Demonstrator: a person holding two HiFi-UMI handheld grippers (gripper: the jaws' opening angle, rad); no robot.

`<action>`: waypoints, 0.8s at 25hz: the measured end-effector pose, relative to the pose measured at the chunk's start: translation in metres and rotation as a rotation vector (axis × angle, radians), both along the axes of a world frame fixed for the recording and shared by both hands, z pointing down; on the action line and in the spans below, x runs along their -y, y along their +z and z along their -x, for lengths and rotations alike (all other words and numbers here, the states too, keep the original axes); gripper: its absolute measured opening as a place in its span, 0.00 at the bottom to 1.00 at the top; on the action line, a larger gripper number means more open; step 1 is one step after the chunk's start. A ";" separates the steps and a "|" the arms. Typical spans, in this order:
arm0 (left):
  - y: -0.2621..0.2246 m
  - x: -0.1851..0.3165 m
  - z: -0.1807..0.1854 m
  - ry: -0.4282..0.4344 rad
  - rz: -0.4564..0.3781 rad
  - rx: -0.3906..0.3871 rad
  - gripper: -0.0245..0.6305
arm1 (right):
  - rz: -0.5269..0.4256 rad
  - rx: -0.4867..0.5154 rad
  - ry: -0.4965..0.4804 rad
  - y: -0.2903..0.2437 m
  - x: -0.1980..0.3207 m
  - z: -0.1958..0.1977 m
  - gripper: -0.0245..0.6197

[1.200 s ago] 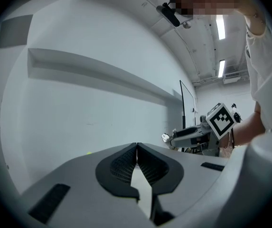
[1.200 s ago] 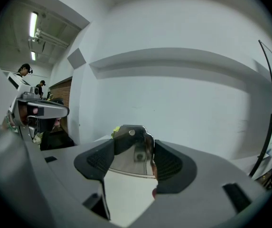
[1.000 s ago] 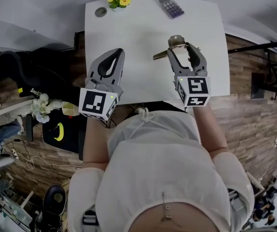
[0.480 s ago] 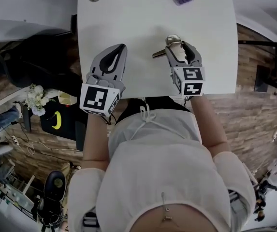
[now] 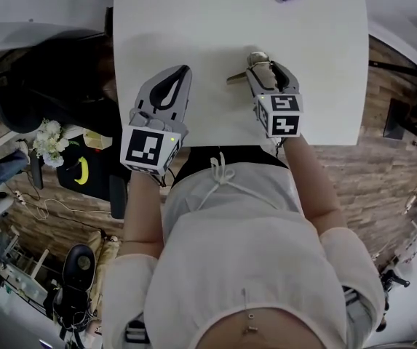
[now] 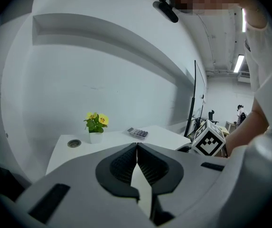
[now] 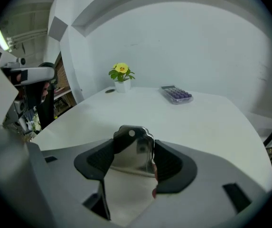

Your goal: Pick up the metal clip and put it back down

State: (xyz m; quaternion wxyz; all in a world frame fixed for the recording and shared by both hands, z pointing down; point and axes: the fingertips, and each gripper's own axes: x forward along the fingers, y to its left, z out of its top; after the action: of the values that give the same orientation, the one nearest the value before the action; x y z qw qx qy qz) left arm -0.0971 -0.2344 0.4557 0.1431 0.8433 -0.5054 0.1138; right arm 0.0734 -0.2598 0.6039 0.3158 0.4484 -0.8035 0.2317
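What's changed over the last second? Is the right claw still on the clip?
The right claw, still shut on the metal clip, has edged slightly forward and left over the table, though the head camera also shifted. Nothing was released. The left claw stays shut, empty, in place.

even soft indoor light, strong fisheye distortion at edges.
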 end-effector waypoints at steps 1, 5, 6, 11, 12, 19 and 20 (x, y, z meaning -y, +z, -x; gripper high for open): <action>0.002 0.001 0.001 -0.003 0.003 0.000 0.07 | 0.012 0.007 0.006 0.003 0.000 0.001 0.46; 0.006 0.002 0.001 -0.007 0.012 -0.002 0.07 | 0.048 0.037 0.036 0.008 0.003 0.004 0.46; 0.007 0.002 0.000 -0.006 0.015 -0.001 0.07 | 0.061 0.047 0.046 0.009 0.004 0.004 0.46; 0.009 0.001 -0.002 0.003 0.020 0.002 0.07 | 0.092 0.064 0.069 0.014 0.004 0.004 0.46; 0.008 0.001 -0.003 0.003 0.019 0.003 0.07 | 0.092 0.060 0.070 0.014 0.004 0.004 0.46; -0.007 -0.006 -0.004 0.004 -0.006 0.005 0.07 | 0.062 0.081 0.065 0.002 0.001 0.003 0.48; -0.010 -0.007 -0.005 0.006 -0.012 0.005 0.07 | 0.052 0.090 0.065 -0.005 -0.001 0.002 0.48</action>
State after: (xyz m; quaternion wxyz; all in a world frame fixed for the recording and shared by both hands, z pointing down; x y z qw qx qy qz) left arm -0.0924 -0.2270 0.4460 0.1364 0.8453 -0.5039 0.1132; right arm 0.0718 -0.2589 0.5993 0.2830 0.4549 -0.7958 0.2824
